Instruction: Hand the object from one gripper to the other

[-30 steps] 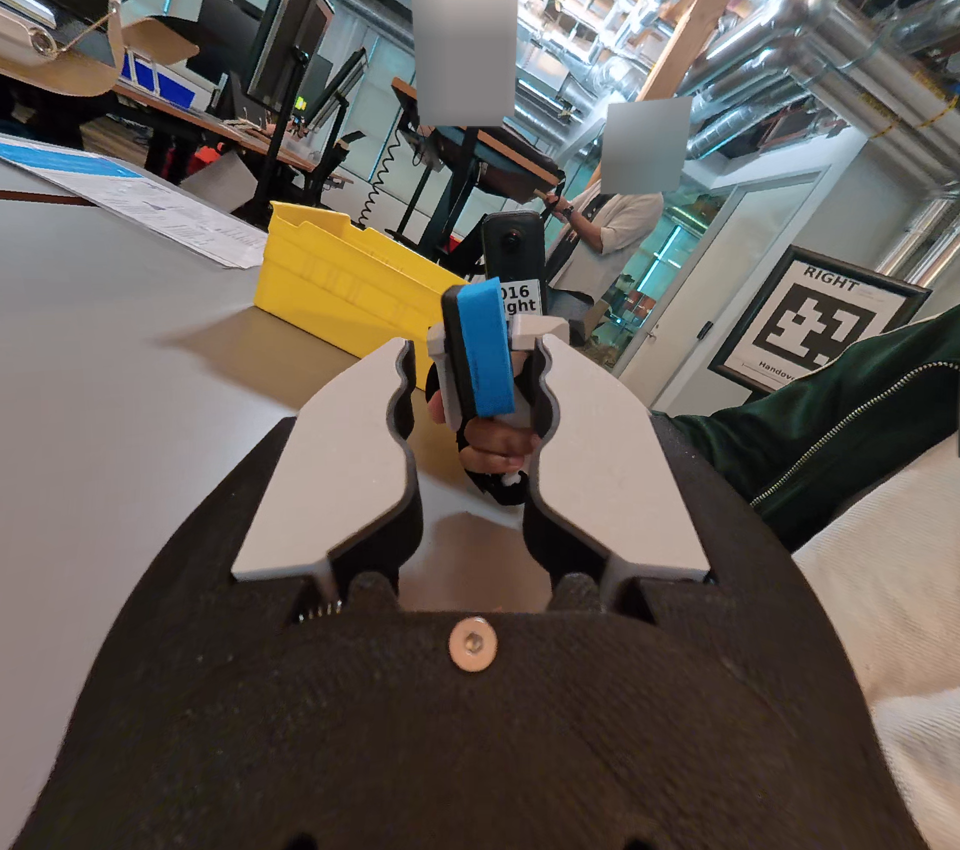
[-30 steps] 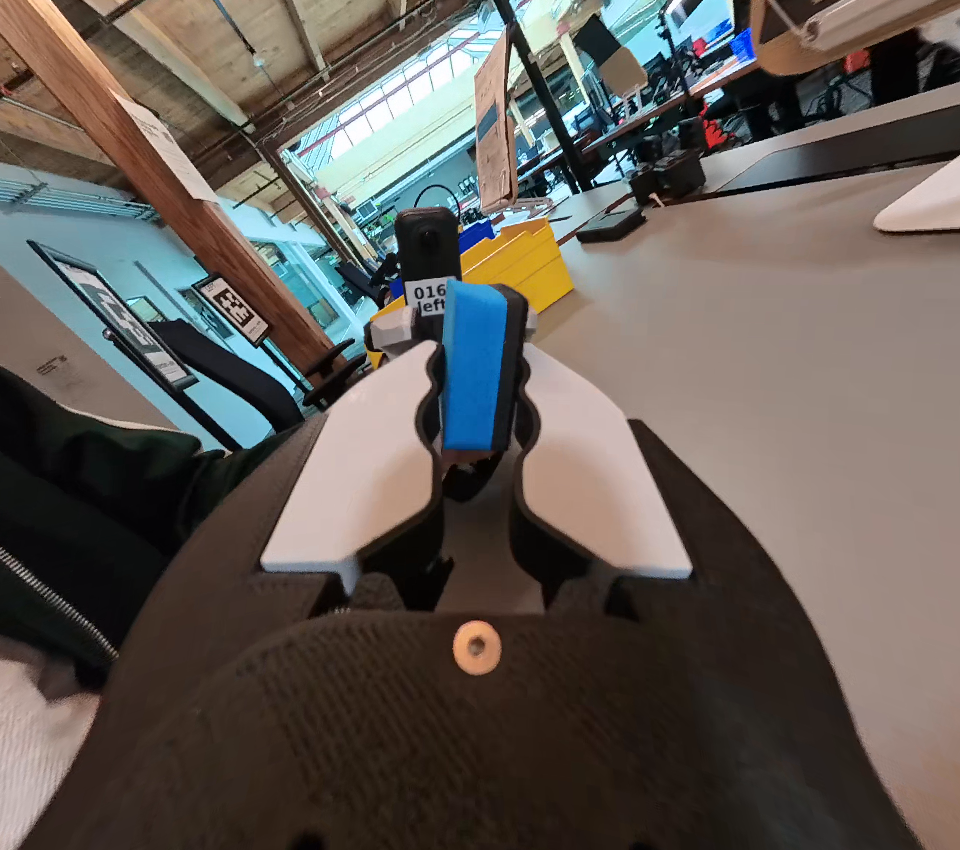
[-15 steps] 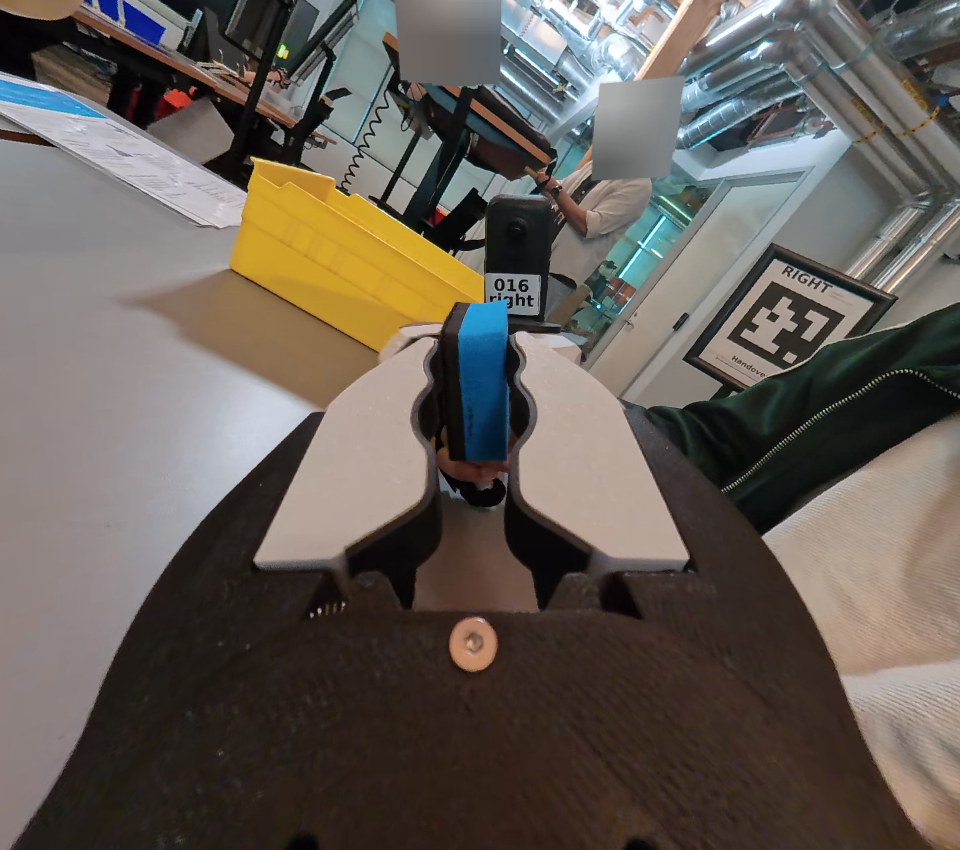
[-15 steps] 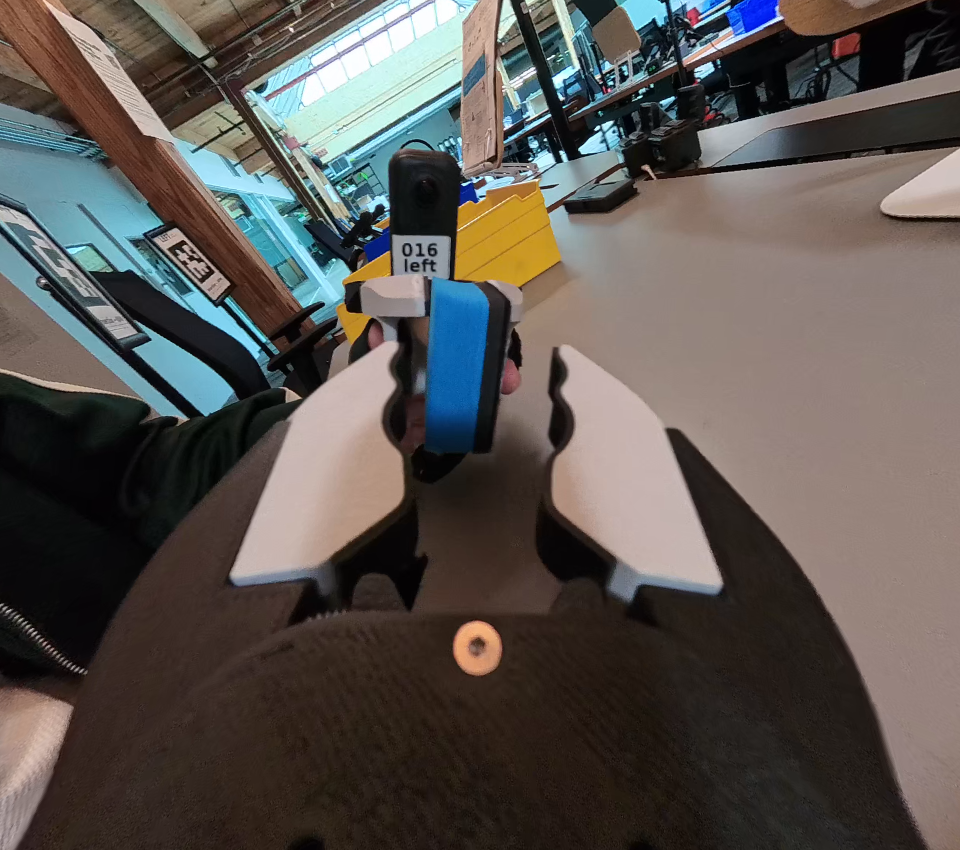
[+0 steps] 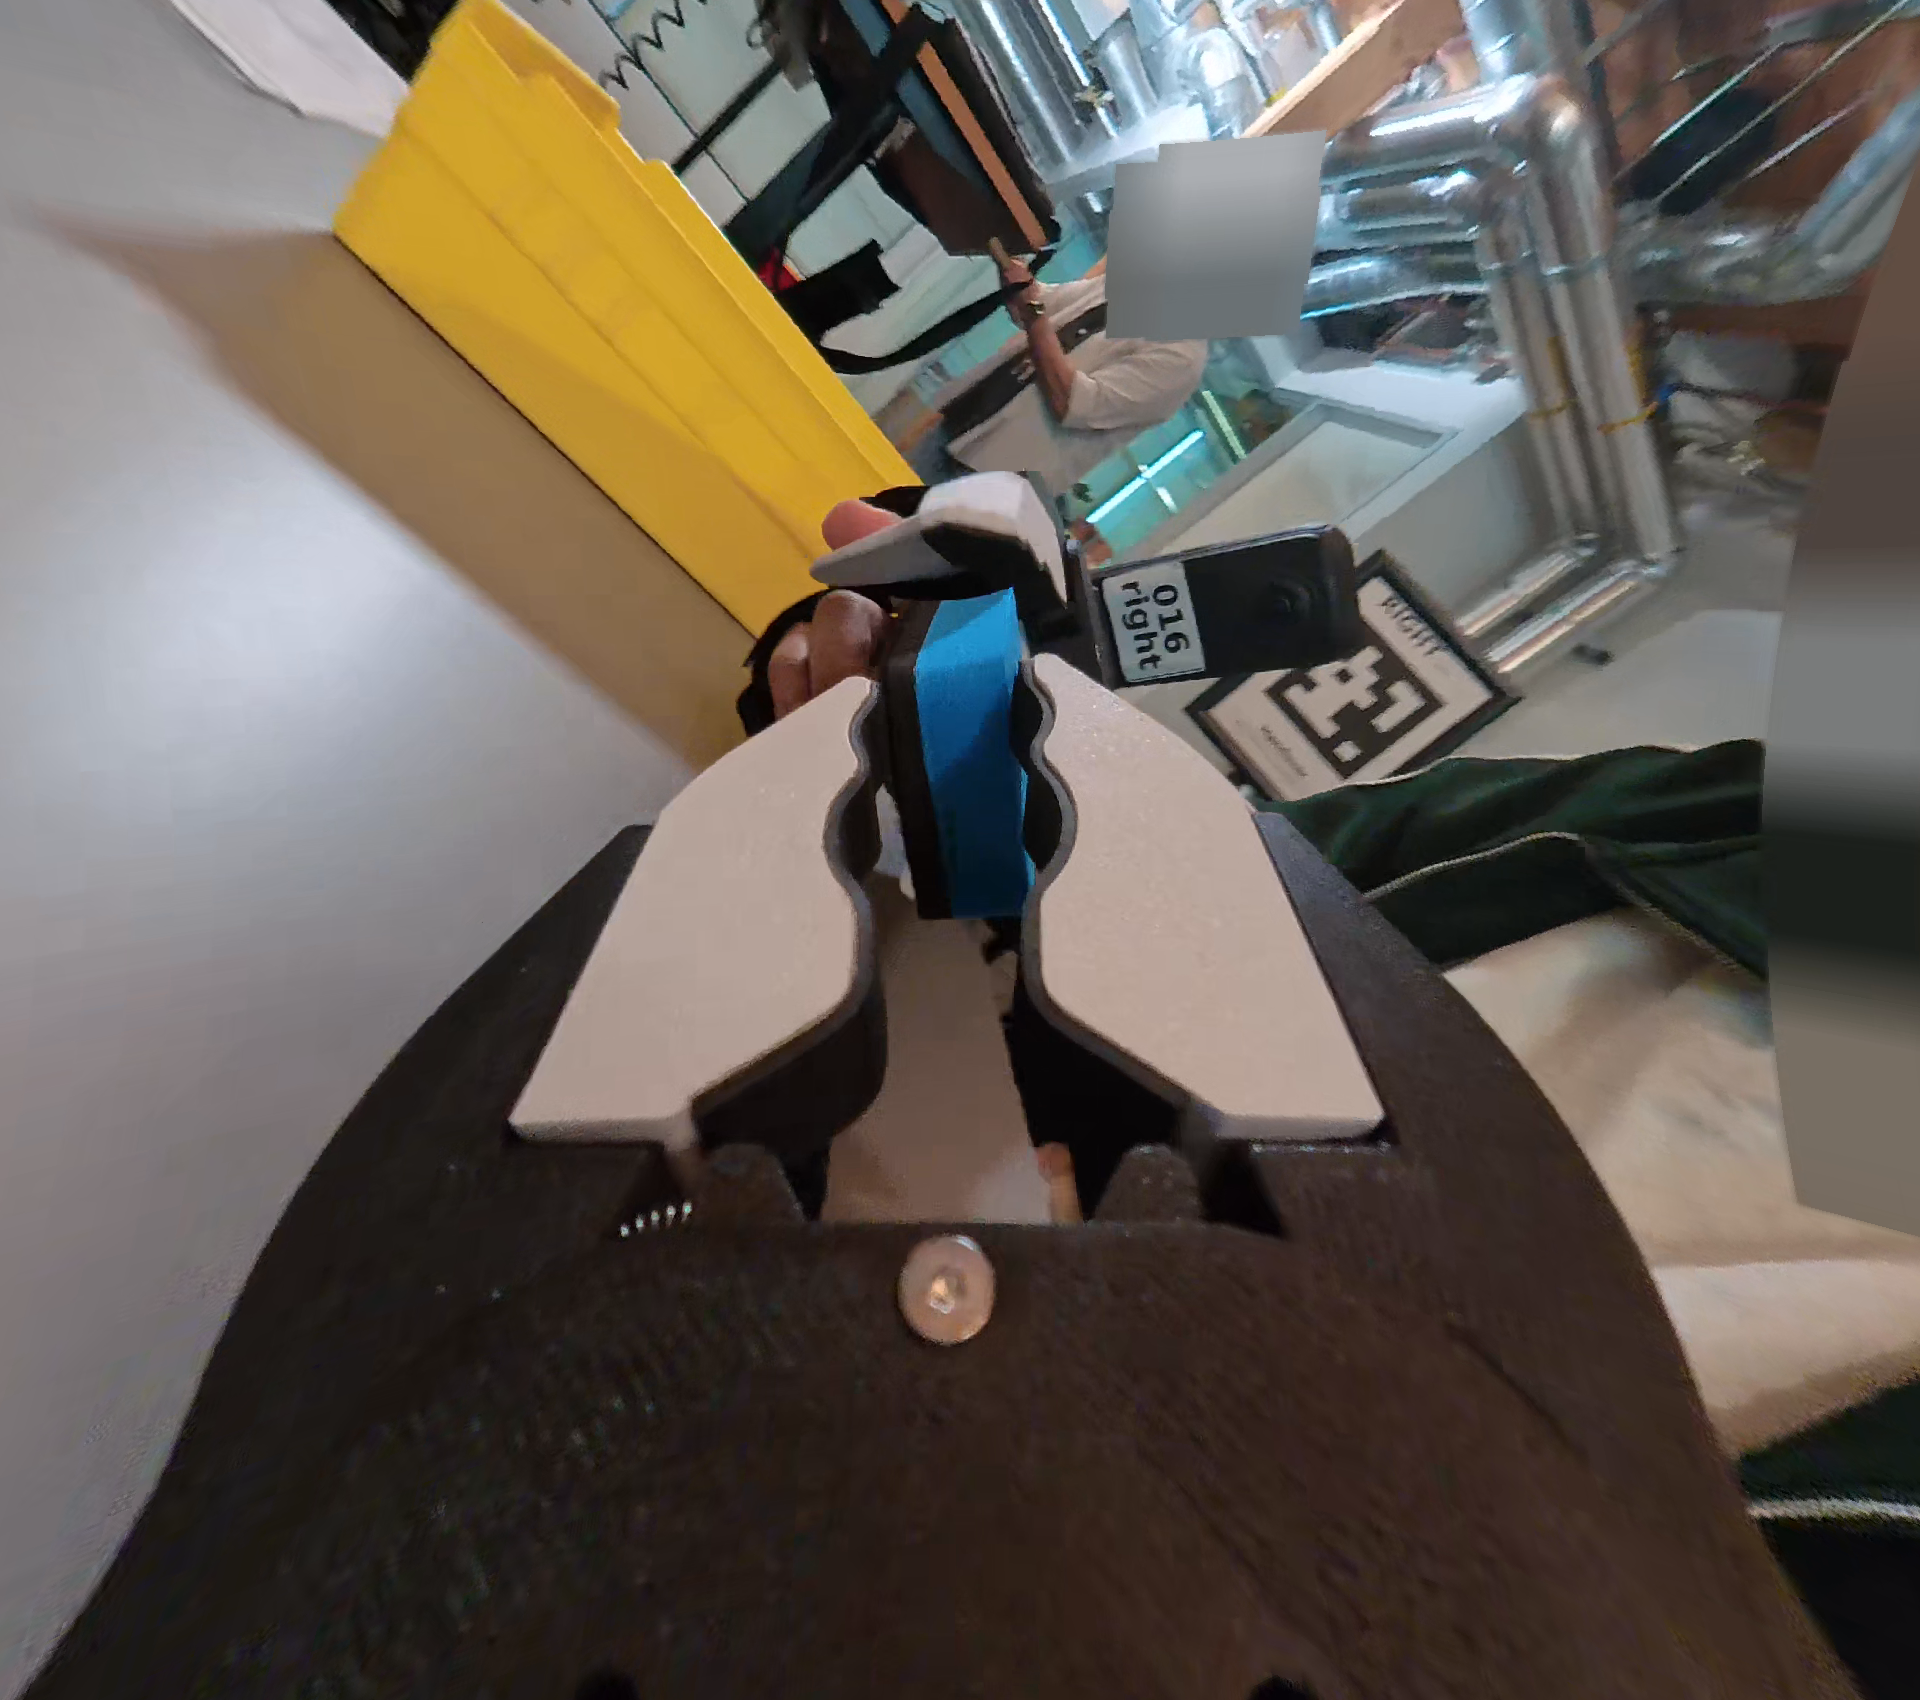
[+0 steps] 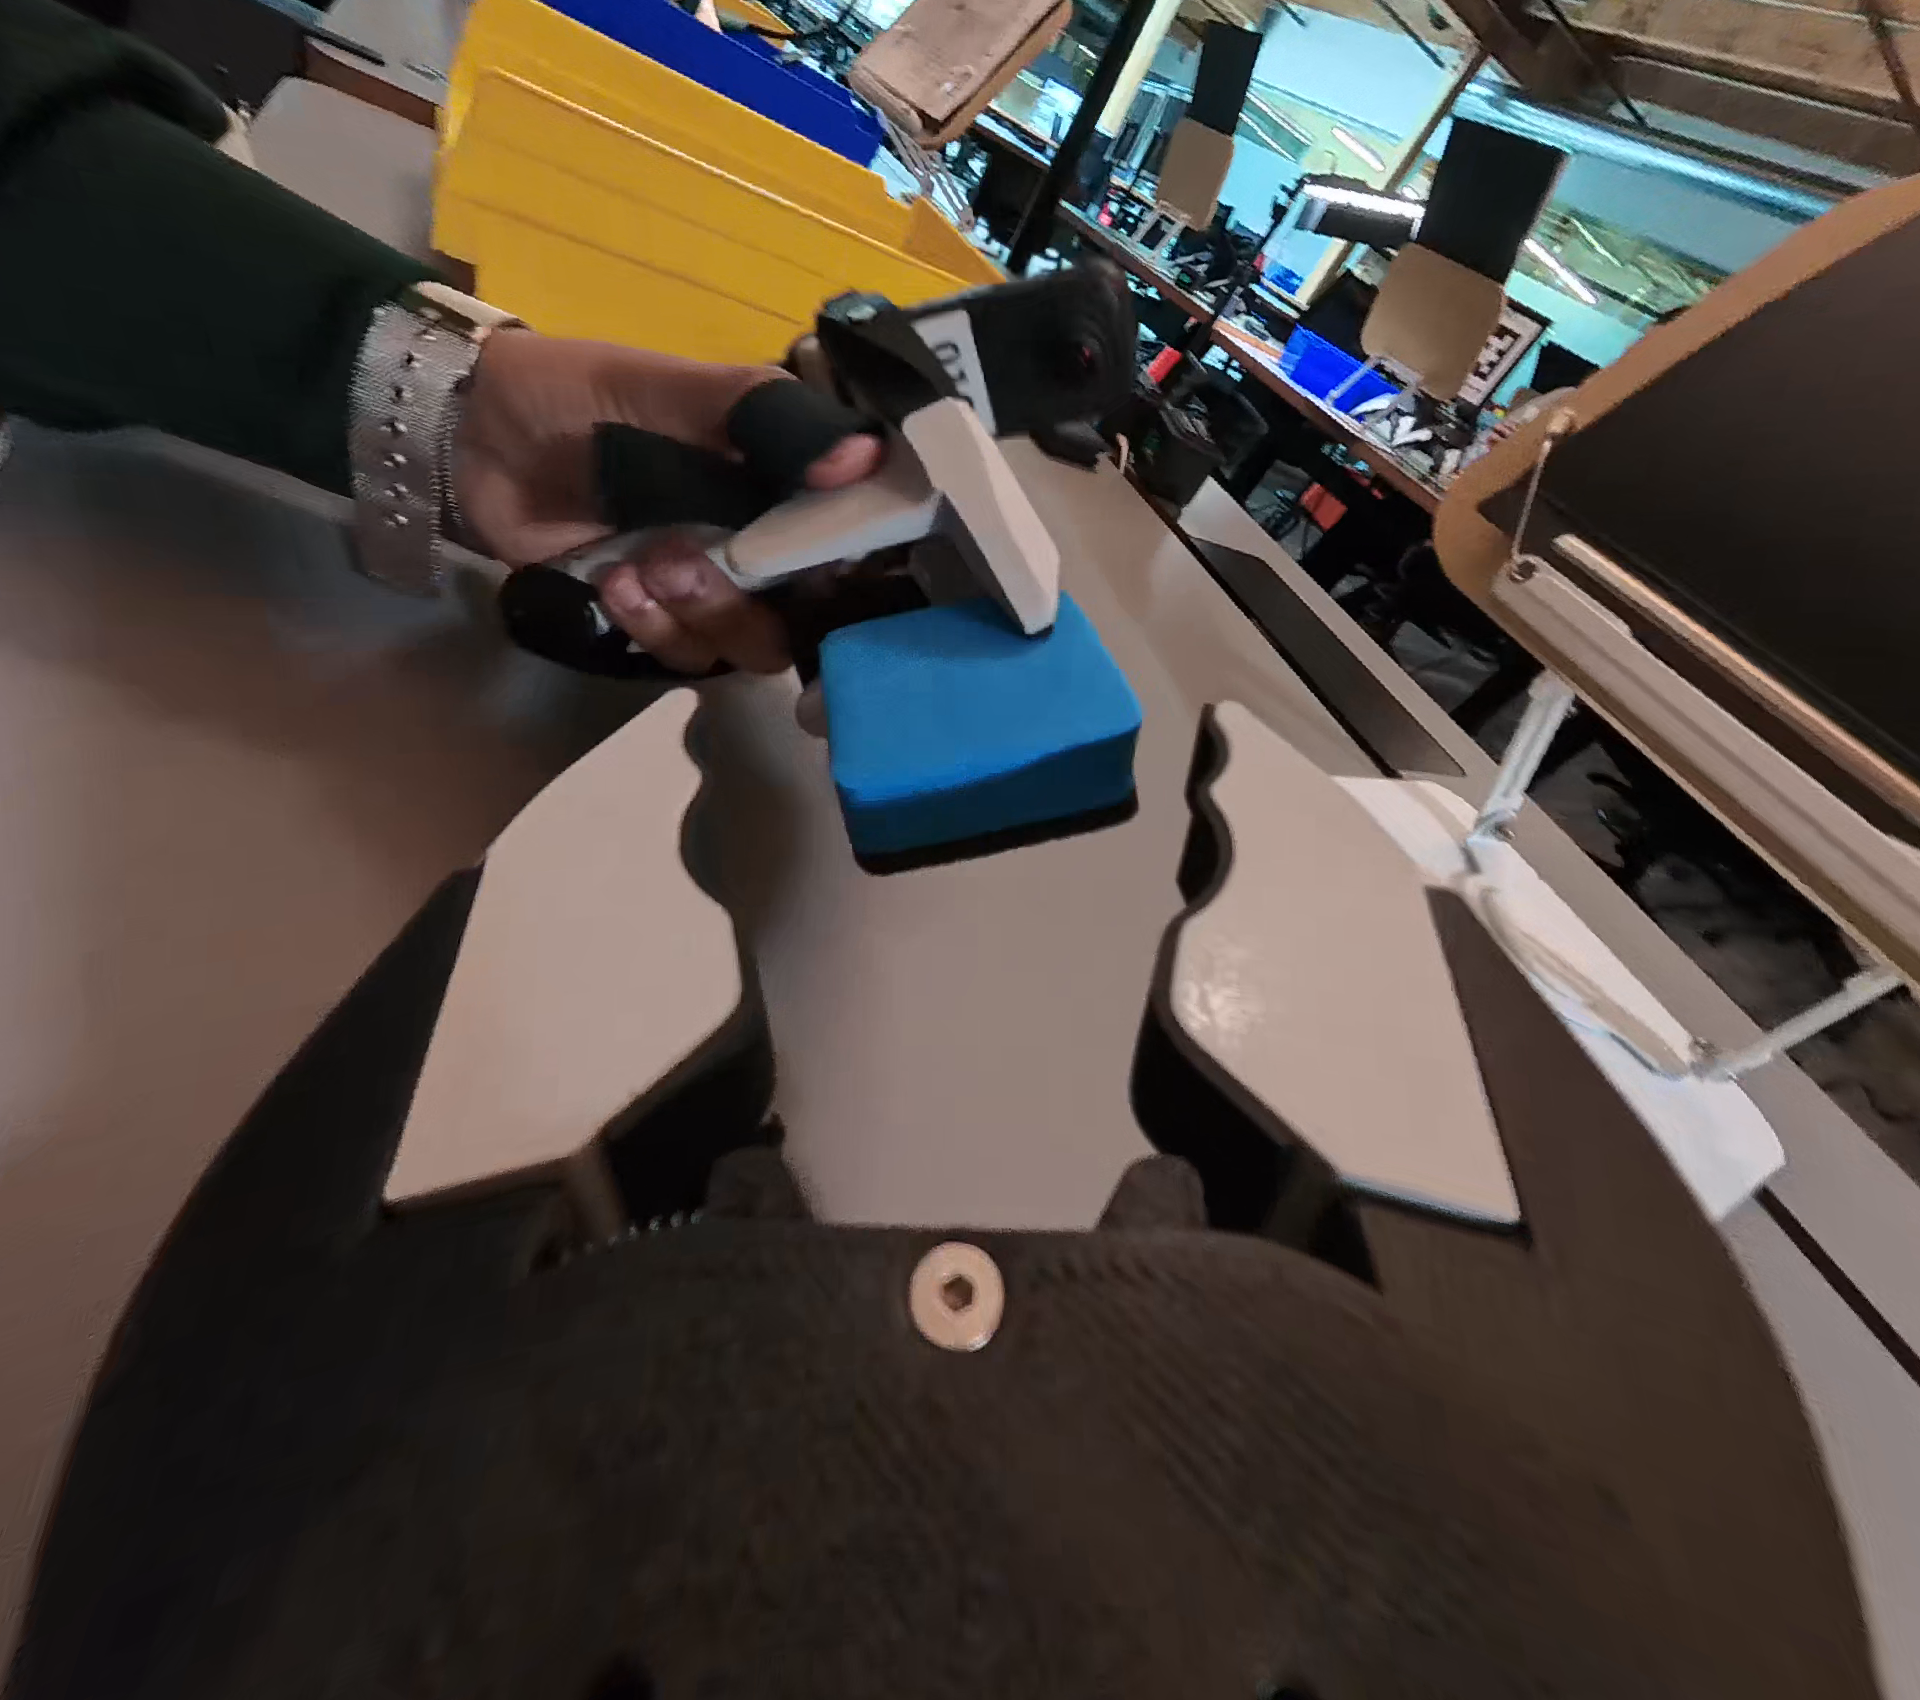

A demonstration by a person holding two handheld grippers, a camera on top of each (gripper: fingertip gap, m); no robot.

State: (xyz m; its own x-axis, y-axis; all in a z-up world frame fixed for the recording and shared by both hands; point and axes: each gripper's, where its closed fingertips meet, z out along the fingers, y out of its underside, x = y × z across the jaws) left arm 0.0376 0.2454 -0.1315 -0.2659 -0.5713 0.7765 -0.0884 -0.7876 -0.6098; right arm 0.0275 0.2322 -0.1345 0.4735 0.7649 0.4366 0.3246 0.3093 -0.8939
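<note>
A blue foam eraser with a black base (image 5: 966, 777) stands on edge between the fingers of my left gripper (image 5: 951, 715), which is shut on it. In the right wrist view the eraser (image 6: 977, 715) lies flat above the table, with one left gripper finger (image 6: 987, 507) pressing on its top; the other finger is hidden beneath. My right gripper (image 6: 951, 715) is open wide and empty, its fingers apart from the eraser on both sides. In the left wrist view a right gripper finger (image 5: 977, 507) shows just beyond the eraser, turned sideways.
A yellow bin (image 5: 582, 279) stands on the grey table (image 5: 208, 715) behind the grippers; it also shows in the right wrist view (image 6: 644, 216) with a blue bin (image 6: 707, 50) behind it. A white lamp base (image 6: 1558, 975) sits at right. A person (image 5: 1112, 383) stands far off. Less than 4 cm separates the two grippers' tips.
The right gripper let go of the eraser and opened wide; the left gripper closed on it. Both grippers have since rolled sideways, and the right one has drawn back a little.
</note>
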